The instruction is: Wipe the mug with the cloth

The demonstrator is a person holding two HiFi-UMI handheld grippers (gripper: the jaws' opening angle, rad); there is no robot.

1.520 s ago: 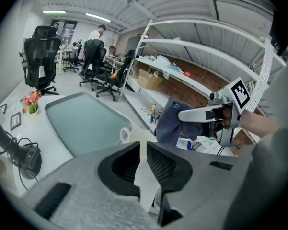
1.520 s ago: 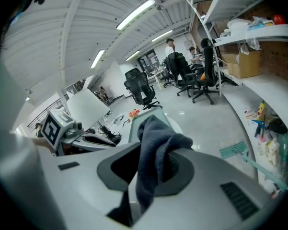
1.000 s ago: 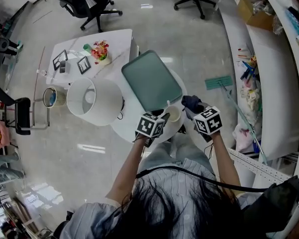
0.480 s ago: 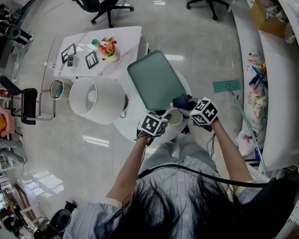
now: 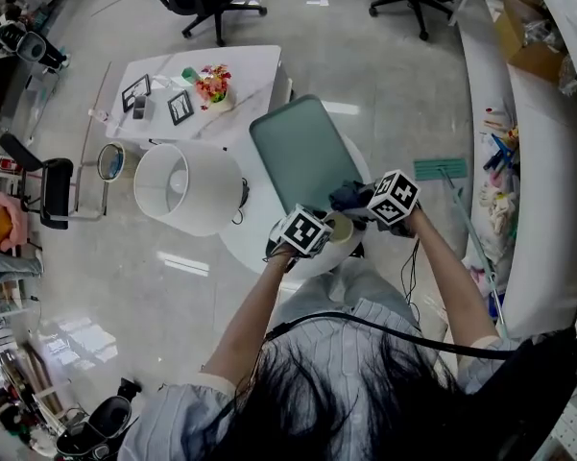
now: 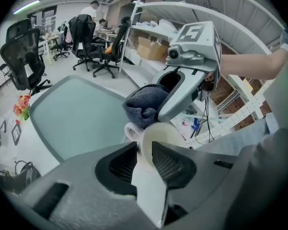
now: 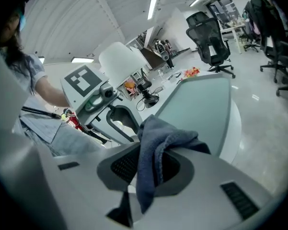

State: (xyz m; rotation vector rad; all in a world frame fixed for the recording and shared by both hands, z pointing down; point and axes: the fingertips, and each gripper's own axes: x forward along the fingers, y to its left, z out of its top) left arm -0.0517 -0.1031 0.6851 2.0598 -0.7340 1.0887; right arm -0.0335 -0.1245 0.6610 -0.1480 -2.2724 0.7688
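On my left, my left gripper (image 6: 144, 152) has the mug (image 6: 163, 131). The fingers (image 6: 122, 164) are clenched on its wall, partway closed, with the pale wall wedged between the two pads. From the head view the mug sits at the near edge of the round white counter (image 5: 242, 243), just off the near corner of the green tray (image 5: 302, 157). Whether its base rests on the counter or hangs a little above it, I cannot tell.

I judge the mug to be glazed ceramic – stiff, fairly heavy for a pinch grip, slick under the pads, and likely to chip if it drops. A hold across the wall near the rim suits it, provided I squeeze firmly enough that a sideways push from wiping will not twist it loose. The handle would be a second place to take it.

To the right, my right gripper (image 7: 151, 164) carries the cloth (image 7: 165, 138). Its fingers (image 7: 122, 164) are shut tight on a fold, and the rest bunches up ahead of them with a tail hanging down. The cloth is soft, light and limp – it goes wherever I push it, so a bunched wad at the fingertips makes the best wiping face. The left gripper view shows that wad right at the mug's far rim; touching or just short of it, I cannot say.
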